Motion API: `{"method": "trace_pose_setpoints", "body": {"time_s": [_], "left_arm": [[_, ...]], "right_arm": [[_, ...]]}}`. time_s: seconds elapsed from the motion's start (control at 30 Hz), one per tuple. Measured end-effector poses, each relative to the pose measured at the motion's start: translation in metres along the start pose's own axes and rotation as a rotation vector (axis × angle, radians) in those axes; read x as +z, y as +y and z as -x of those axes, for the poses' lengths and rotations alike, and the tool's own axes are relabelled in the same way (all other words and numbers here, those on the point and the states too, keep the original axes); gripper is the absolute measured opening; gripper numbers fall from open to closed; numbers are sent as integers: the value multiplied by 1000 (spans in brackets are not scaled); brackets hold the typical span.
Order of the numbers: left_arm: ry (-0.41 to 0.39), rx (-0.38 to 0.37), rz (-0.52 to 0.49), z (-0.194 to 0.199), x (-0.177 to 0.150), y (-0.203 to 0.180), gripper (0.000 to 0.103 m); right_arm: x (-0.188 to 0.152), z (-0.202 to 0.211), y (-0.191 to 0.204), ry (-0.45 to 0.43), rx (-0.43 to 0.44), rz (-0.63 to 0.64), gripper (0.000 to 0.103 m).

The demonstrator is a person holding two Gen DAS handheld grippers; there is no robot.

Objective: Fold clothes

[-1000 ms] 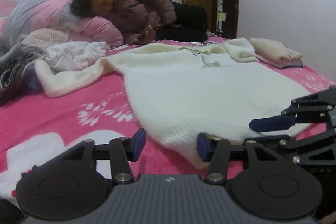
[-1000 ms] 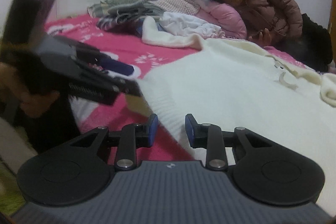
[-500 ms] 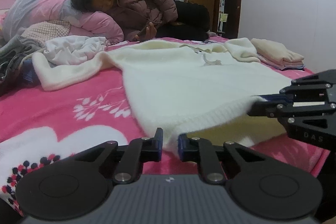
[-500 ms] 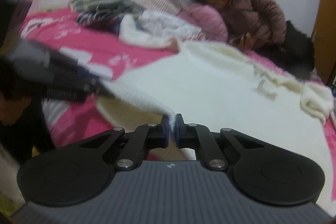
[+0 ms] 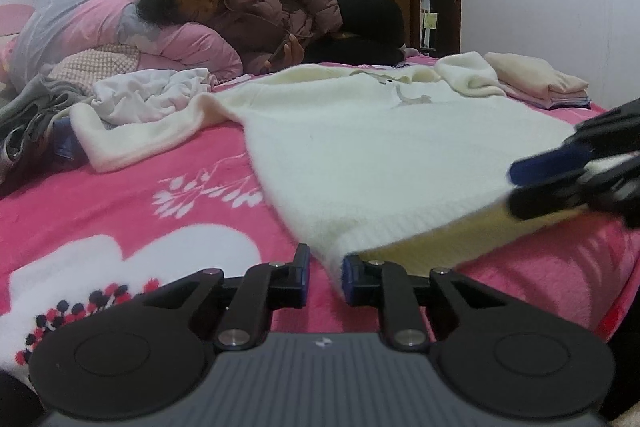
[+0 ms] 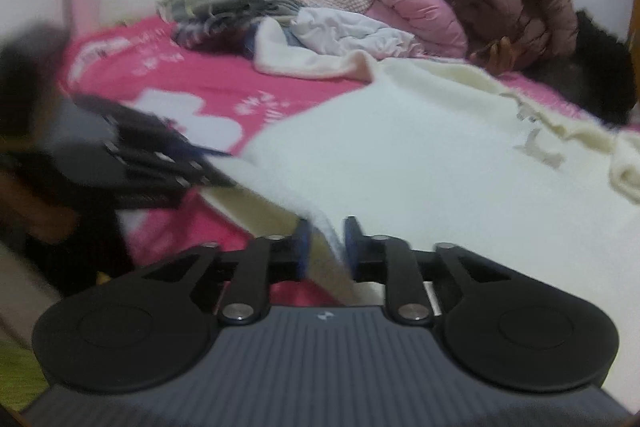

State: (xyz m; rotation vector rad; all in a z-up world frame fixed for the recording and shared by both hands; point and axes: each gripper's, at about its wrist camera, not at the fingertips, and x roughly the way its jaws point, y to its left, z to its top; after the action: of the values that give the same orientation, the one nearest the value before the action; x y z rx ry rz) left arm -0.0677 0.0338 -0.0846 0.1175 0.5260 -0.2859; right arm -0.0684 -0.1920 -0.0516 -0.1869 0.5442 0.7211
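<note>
Half a second ago both grippers were pinched shut on the hem; now each pair of blue-padded fingers stands parted. Left gripper (image 5: 325,269) is released, the hem corner of the cream-white fuzzy knit sweater (image 5: 384,147) lying between its pads but unclamped. Right gripper (image 6: 325,247) is likewise unclenched, with the other hem corner draped loosely in its gap. Outward, the sweater lies spread flat on the pink floral bed blanket (image 5: 120,203), one sleeve trailing toward ten o'clock, the collar at twelve. A folded stack of pale garments (image 5: 536,83) sits at two o'clock. My judgement: the hem is let go, either after straightening or before regripping.
</note>
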Motion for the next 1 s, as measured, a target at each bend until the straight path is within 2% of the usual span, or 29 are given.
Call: {"method": "trace_pose_setpoints", "body": {"time_s": [0.07, 0.13, 0.2, 0.33, 0.4, 0.47, 0.5, 0.67, 0.73, 0.87, 1.0], "left_arm": [[-3, 2, -2, 0, -1, 0, 21], [-5, 3, -4, 1, -2, 0, 21], [-8, 5, -6, 1, -3, 0, 21], [-17, 8, -12, 3, -6, -1, 18], [-20, 8, -13, 4, -7, -1, 15], [-21, 6, -6, 4, -9, -1, 15], [-22, 5, -4, 5, -9, 0, 15], [-28, 0, 7, 5, -9, 3, 21], [-29, -7, 16, 4, -9, 5, 23], [-39, 2, 25, 1, -9, 8, 40], [-43, 1, 35, -1, -8, 9, 42]], "right_arm": [[5, 13, -15, -30, 93, -94, 34], [11, 22, -31, -92, 138, -209, 40], [16, 17, -42, -104, 87, -261, 41], [29, -26, -31, 25, -52, -111, 35], [32, -51, -23, 86, -31, -49, 28], [34, -77, -16, 157, -36, 17, 15], [35, -85, -15, 172, -41, 43, 13], [55, -115, -18, 202, -82, 102, 0], [62, -127, -20, 205, -97, 118, 0], [67, -147, -24, 204, -99, 135, 0], [74, -165, -30, 184, -112, 102, 0]]}}
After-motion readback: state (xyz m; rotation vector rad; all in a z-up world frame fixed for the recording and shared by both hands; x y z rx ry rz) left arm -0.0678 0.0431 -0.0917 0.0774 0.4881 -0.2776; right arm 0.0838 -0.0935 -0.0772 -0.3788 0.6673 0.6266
